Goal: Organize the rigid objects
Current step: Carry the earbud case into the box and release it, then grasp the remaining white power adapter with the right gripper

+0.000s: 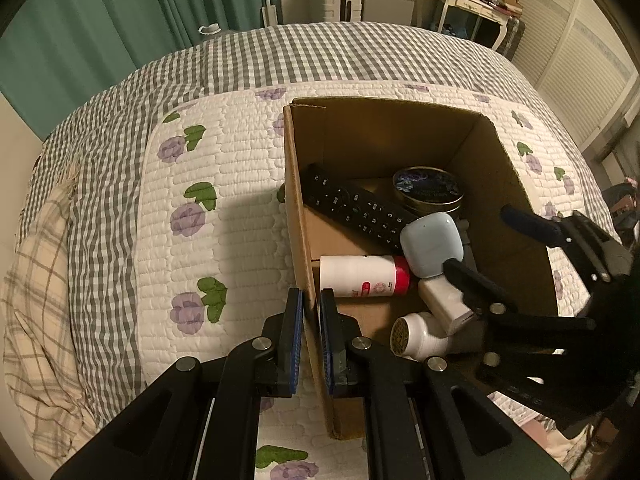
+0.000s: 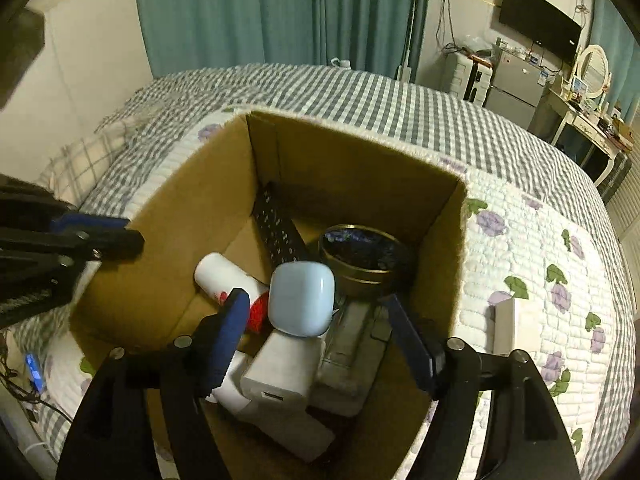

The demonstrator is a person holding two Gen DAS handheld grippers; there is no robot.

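An open cardboard box stands on the bed. It holds a black remote, a round dark tin, a light blue case, a white bottle with a red cap, a white charger block and a small white jar. My left gripper is shut on the box's left wall. My right gripper is open and empty, its fingers either side of the blue case above the box; it also shows in the left wrist view.
The bed has a quilted floral and grey checked cover. A flat white box lies on the cover right of the cardboard box. Green curtains, a small fridge and a dressing table stand beyond the bed.
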